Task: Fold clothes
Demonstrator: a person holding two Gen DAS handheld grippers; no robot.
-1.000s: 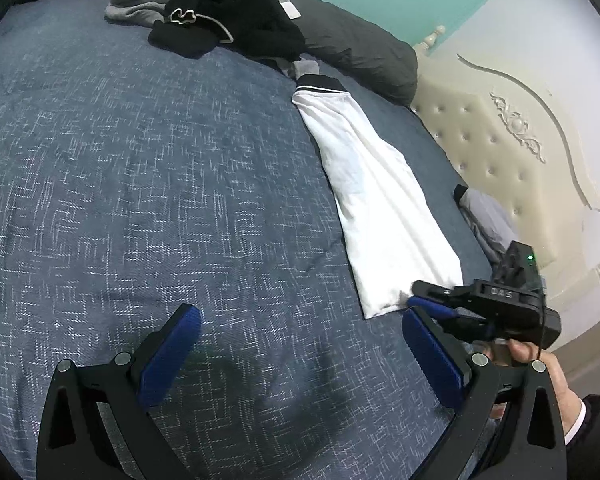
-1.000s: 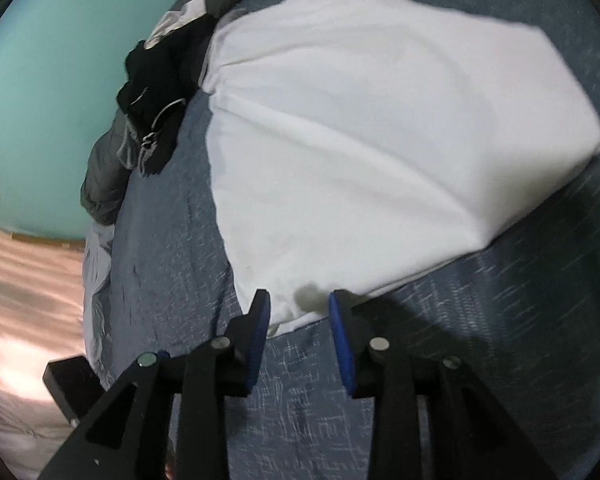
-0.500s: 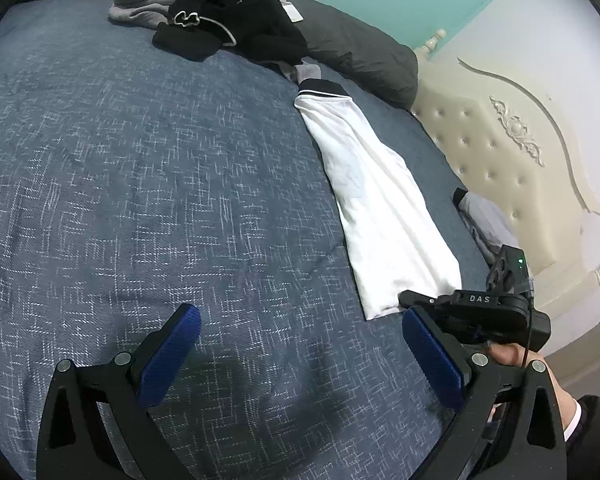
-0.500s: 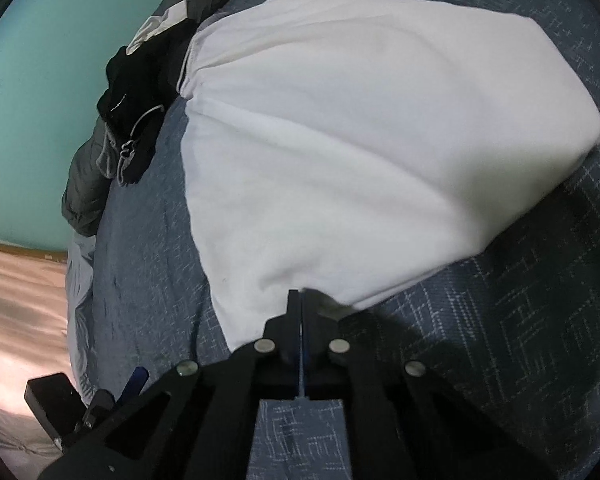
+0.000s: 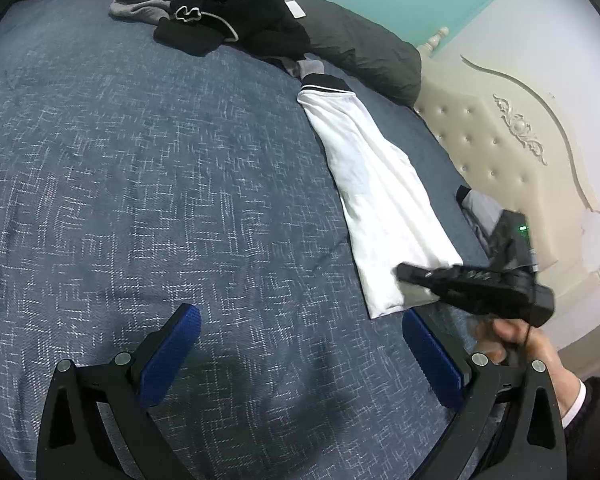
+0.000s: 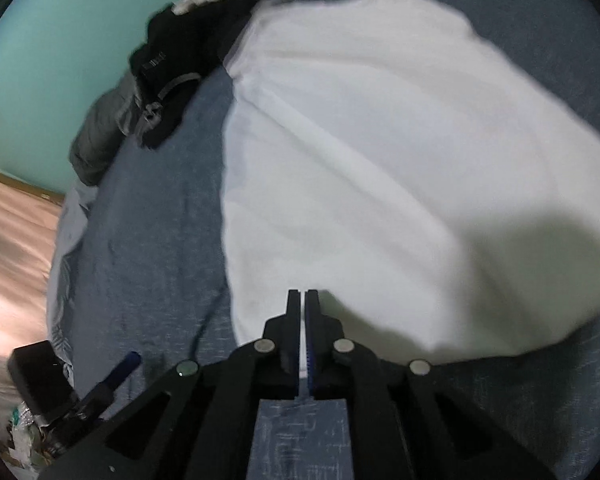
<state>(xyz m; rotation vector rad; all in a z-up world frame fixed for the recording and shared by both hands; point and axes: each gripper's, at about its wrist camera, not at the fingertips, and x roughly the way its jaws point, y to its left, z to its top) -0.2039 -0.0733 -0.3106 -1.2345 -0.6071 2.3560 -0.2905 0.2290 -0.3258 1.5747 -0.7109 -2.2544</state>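
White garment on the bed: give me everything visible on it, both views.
The white fabric garment lies folded into a long narrow strip on the blue woven bedspread. It looks like soft cotton with shallow creases. Its far end shows a black band with a thin white stripe, near the pile of dark clothes. The right hand-held gripper is shut on its near edge. The left hand-held gripper hangs open, apart from it.
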